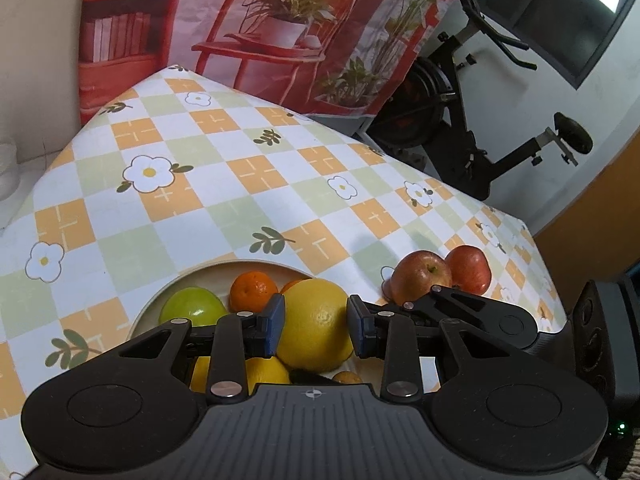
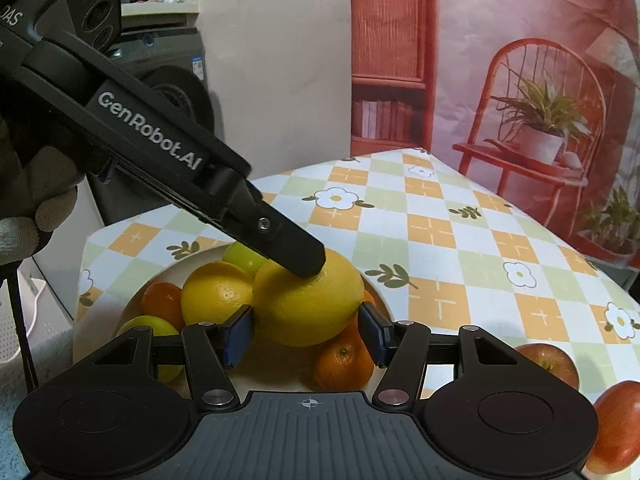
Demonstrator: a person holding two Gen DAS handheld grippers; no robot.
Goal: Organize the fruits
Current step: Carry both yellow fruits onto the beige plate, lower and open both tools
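Note:
A cream plate (image 1: 256, 265) holds a large yellow citrus (image 1: 316, 326), a green apple (image 1: 192, 306), small oranges (image 1: 252, 289) and more yellow fruit. My left gripper (image 1: 316, 322) is shut on the large yellow citrus (image 2: 308, 304), pads on both its sides, above the plate (image 2: 384, 296). Its finger (image 2: 296, 248) shows against the fruit's top in the right wrist view. My right gripper (image 2: 306, 332) is open, with jaws flanking the same citrus just short of it. Two red apples (image 1: 440, 274) lie on the table right of the plate; they show in the right wrist view (image 2: 550, 362).
The table has a checkered flower cloth (image 1: 248, 176). An exercise bike (image 1: 460, 104) stands beyond its far right edge. A washing machine (image 2: 168, 76) stands left of the table. A printed backdrop (image 2: 500, 60) hangs behind.

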